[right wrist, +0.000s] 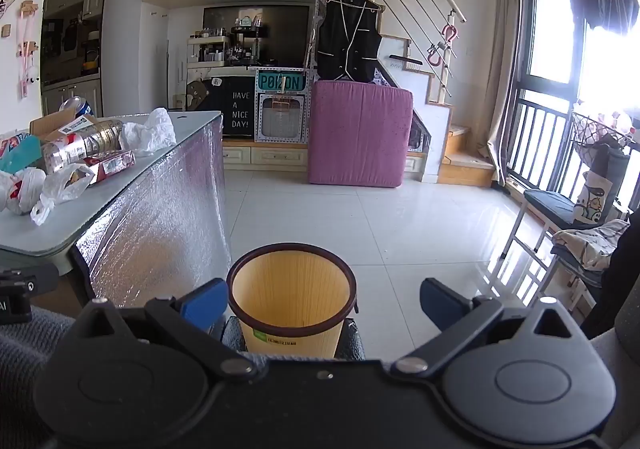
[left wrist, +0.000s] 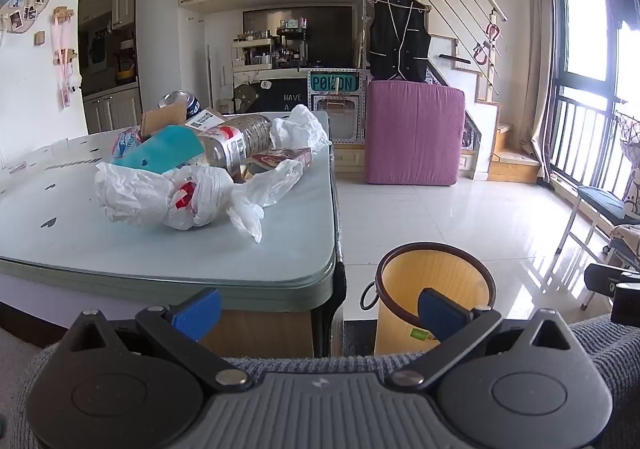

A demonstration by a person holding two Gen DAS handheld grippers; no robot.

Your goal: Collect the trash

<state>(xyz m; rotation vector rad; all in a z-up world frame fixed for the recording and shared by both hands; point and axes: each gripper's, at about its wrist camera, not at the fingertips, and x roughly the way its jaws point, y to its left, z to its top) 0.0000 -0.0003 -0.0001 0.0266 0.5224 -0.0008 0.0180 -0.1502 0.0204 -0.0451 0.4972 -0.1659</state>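
A heap of trash lies on the pale green table [left wrist: 168,265]: crumpled white plastic bags [left wrist: 160,197], a clear plastic bottle [left wrist: 236,143], a teal box [left wrist: 168,151], a cardboard piece [left wrist: 164,119] and a can [left wrist: 178,99]. The heap also shows in the right wrist view, with the bottle [right wrist: 80,147] and the bags [right wrist: 24,189]. A yellow waste bin [left wrist: 434,297] stands on the floor right of the table, also in the right wrist view [right wrist: 292,297]. My left gripper [left wrist: 318,313] is open and empty, low before the table edge. My right gripper [right wrist: 322,303] is open and empty, just above the bin.
A pink covered box [right wrist: 360,133] stands across the white tiled floor. A bench with cloth [right wrist: 576,225] lines the window at right. The table's side is wrapped in silver foil [right wrist: 160,217]. Stairs [right wrist: 460,157] rise at the back right.
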